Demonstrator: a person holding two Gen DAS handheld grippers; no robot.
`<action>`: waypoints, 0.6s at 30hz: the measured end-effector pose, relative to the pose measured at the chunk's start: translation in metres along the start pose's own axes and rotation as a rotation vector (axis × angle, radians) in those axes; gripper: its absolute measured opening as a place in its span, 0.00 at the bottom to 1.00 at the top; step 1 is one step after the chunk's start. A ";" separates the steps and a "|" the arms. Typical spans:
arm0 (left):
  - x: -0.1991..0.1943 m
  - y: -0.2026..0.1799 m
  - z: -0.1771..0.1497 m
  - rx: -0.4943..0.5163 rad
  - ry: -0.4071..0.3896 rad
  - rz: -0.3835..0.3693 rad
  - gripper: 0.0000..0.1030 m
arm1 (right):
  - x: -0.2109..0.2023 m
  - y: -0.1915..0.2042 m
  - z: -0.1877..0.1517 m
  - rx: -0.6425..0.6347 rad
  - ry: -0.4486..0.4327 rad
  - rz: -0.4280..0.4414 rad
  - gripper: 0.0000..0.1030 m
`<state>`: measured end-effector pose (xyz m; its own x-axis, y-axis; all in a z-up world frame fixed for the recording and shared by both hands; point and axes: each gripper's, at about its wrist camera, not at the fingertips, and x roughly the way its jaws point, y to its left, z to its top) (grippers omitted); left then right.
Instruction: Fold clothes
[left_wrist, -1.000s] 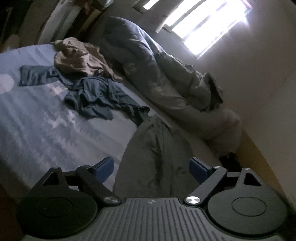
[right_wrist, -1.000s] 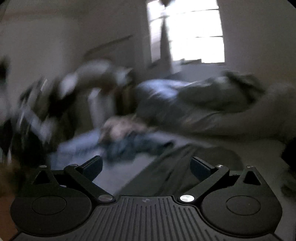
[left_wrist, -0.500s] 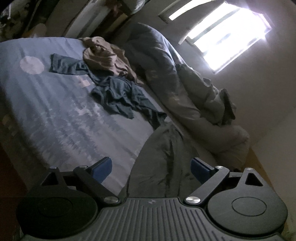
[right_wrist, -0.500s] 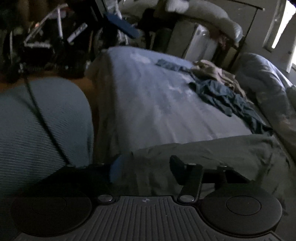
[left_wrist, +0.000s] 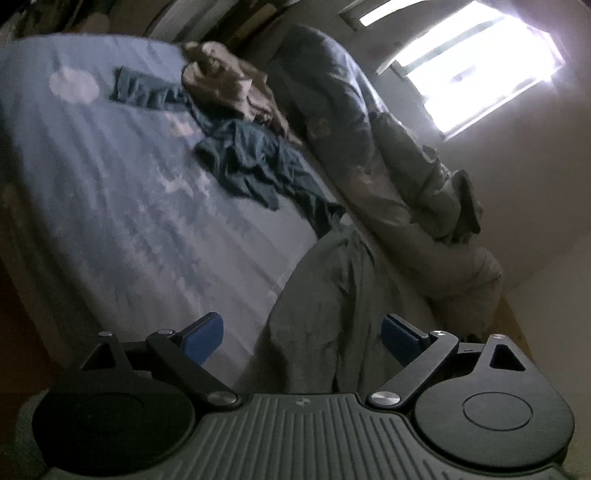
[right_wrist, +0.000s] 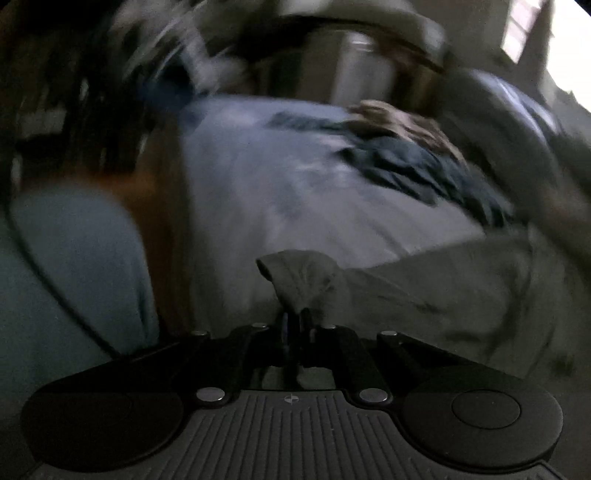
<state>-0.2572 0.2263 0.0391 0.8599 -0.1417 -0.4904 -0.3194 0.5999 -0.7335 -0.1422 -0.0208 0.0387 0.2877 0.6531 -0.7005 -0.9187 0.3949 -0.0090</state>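
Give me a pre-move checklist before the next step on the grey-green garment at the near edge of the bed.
1. Right gripper shut on the grey-green garment, its jaws having just closed: ok.
2. Left gripper gripping a second point: not ok, its jaws stand open with the garment between them.
3. Garment spread flat: not ok, bunched and wrinkled.
4. Bare sheet beside it for folding: ok.
5. Blue clothes and tan clothes clear of the garment: cannot tell, the blue pile's near end reaches its far end.
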 end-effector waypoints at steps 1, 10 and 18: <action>0.004 0.000 -0.002 -0.007 0.011 -0.005 0.94 | -0.007 -0.014 0.000 0.092 -0.019 0.021 0.06; 0.052 -0.022 -0.031 -0.012 0.183 -0.104 0.94 | -0.033 -0.079 -0.026 0.457 -0.105 0.117 0.06; 0.082 -0.032 -0.044 0.032 0.244 -0.098 0.93 | -0.029 -0.059 -0.018 0.296 -0.082 0.094 0.06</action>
<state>-0.1941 0.1608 0.0019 0.7635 -0.3839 -0.5192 -0.2231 0.5977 -0.7701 -0.1015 -0.0748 0.0465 0.2371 0.7407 -0.6286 -0.8269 0.4935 0.2696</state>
